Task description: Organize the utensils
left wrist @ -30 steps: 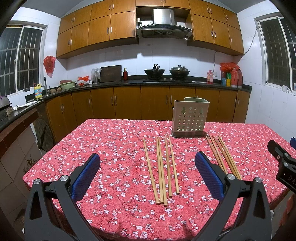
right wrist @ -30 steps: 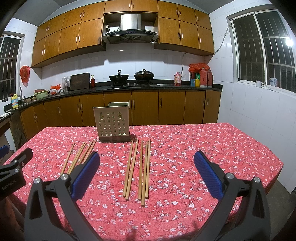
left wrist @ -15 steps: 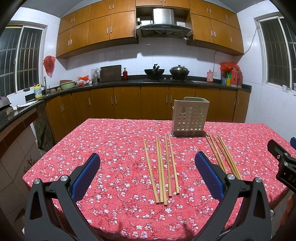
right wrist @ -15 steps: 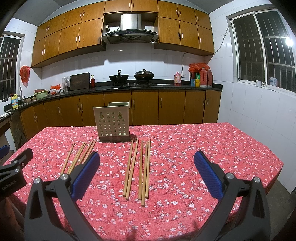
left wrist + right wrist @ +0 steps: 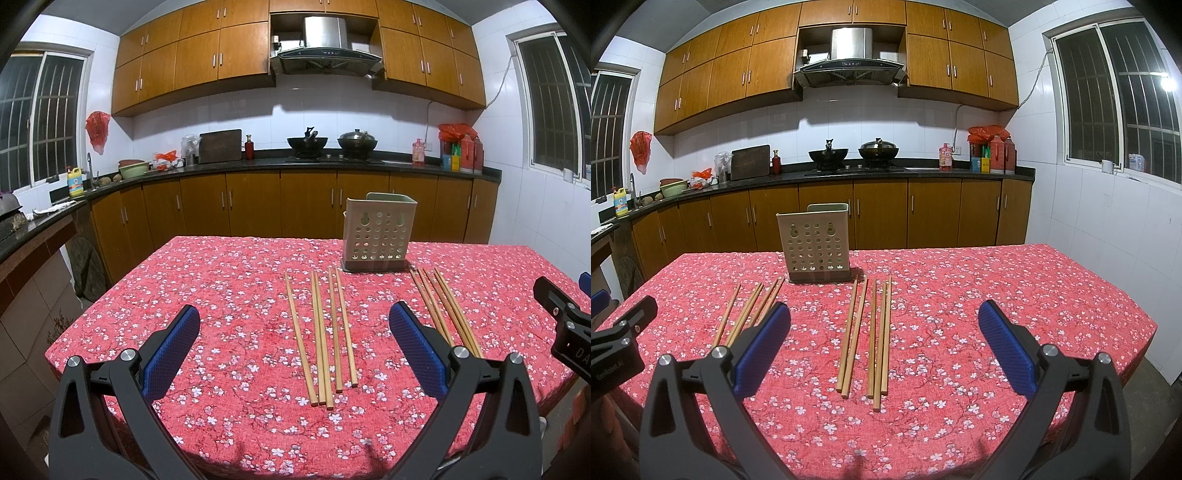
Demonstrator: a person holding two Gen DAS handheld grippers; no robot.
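Both the left gripper (image 5: 293, 347) and the right gripper (image 5: 884, 345) are held spread wide and empty above the near edge of the table (image 5: 221, 280). Two groups of chopsticks are laid flat on the red flowered cloth: one (image 5: 325, 336) at the frame's centre, the other (image 5: 441, 306) to its right. The perforated holder (image 5: 376, 236) is seen upright just behind them.

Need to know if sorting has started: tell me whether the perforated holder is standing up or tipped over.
Upright. The holder stands on its dark base on the tablecloth, open rim up. Its contents: cannot tell.
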